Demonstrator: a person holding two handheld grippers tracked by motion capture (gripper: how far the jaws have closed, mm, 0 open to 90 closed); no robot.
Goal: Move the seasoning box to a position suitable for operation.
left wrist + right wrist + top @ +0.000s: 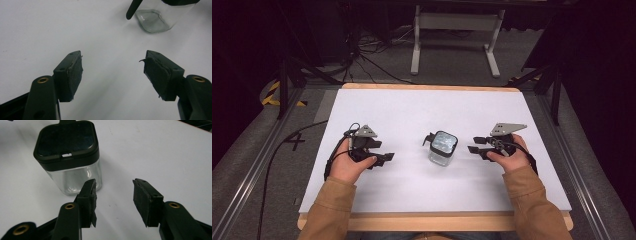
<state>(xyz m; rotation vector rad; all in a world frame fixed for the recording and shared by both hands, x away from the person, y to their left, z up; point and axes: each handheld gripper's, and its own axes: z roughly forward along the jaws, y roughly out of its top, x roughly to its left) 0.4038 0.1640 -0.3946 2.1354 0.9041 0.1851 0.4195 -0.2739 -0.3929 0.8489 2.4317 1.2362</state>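
Note:
A small square glass jar [442,149] with a black lid stands upright on the white table top [412,115], near the middle. A black handle or spoon sticks out at its left. My left gripper [388,157] rests to the left of the jar, open, pointing at it, with nothing between its pads. In the left gripper view the jar's clear base [153,21] lies ahead at upper right. My right gripper [472,145] is just right of the jar, open and empty. The right gripper view has the jar [70,157] close ahead, left of the left pad [88,200].
The white sheet lies on a wooden board with its edge [432,220] toward the person. Grey carpet and metal rails [257,165] flank the table. A white frame stand [457,35] is on the floor beyond. A cable [277,150] trails off left.

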